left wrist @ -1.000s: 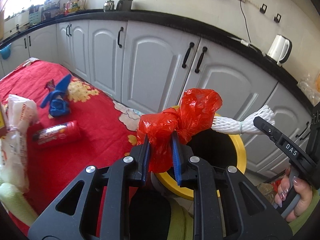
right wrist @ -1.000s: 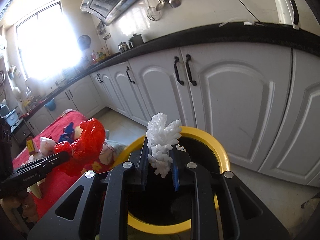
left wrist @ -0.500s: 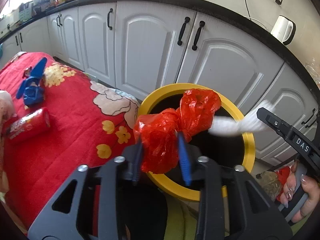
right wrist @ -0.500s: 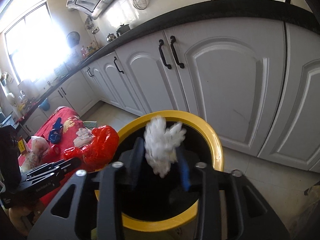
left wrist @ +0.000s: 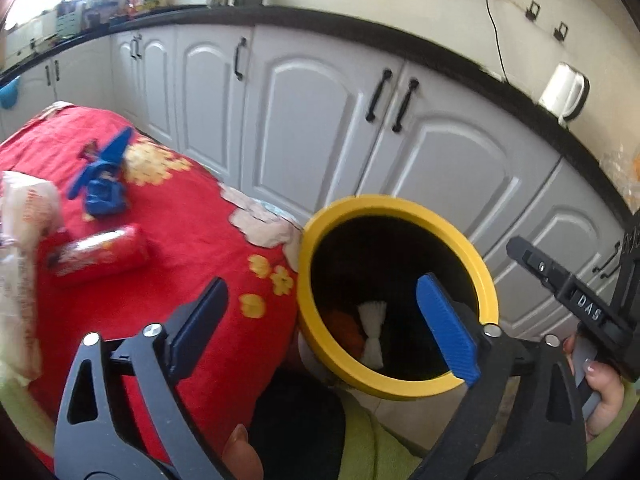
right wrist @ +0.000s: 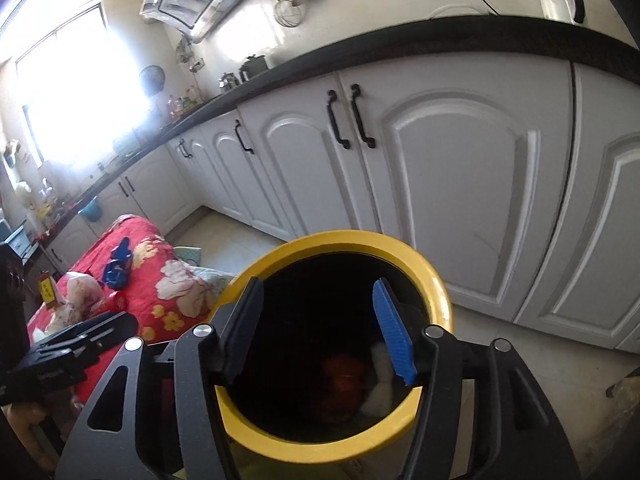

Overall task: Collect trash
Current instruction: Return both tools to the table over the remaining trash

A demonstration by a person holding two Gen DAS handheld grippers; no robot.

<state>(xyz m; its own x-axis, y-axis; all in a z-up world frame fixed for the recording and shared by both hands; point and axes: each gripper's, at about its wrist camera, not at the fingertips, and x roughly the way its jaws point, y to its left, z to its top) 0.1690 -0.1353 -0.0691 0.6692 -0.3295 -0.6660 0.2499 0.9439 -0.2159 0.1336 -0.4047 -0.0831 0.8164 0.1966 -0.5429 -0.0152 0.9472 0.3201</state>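
Below both just-opened grippers, left gripper (left wrist: pixel 324 328), right gripper (right wrist: pixel 316 332), red bag (left wrist: pixel 344 326), white foam net (left wrist: pixel 372 332) inside bin (left wrist: pixel 400 204)

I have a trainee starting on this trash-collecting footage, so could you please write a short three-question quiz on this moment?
1. True or false: the left gripper grips the red plastic bag.
2. Which lies inside the yellow-rimmed bin? A) blue wrapper B) white foam net C) red packet
3. Fill in: the right gripper has its jaws ____.

Key: 1 false; 2 B; 3 open.
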